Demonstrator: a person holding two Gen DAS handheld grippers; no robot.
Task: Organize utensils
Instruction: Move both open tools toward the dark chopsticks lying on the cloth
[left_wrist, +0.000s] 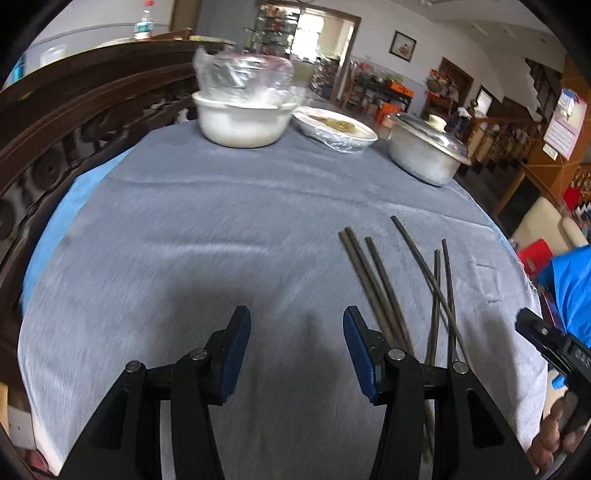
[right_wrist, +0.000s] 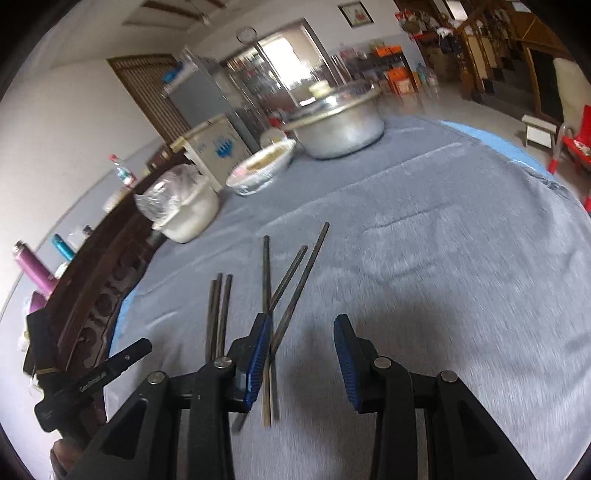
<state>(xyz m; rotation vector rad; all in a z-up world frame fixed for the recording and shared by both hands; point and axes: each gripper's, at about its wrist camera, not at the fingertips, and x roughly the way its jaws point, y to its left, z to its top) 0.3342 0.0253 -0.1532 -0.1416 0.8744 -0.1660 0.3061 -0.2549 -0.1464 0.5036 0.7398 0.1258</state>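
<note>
Several dark chopsticks (left_wrist: 399, 284) lie loose on the grey tablecloth (left_wrist: 221, 229), some side by side and some crossed. In the left wrist view they lie to the right of my left gripper (left_wrist: 297, 354), which is open and empty above the cloth. In the right wrist view the chopsticks (right_wrist: 273, 295) lie ahead and left of my right gripper (right_wrist: 303, 362), which is open and empty; its left finger (right_wrist: 258, 354) hangs over the crossed ones. The right gripper also shows at the right edge of the left wrist view (left_wrist: 546, 339).
At the far side of the table stand a white bowl with a plastic-wrapped bowl on top (left_wrist: 243, 114), a wrapped plate of food (left_wrist: 334, 127) and a lidded metal pot (left_wrist: 428, 147). A carved dark wooden rail (left_wrist: 55, 122) runs along the left. The table edge drops off on the right.
</note>
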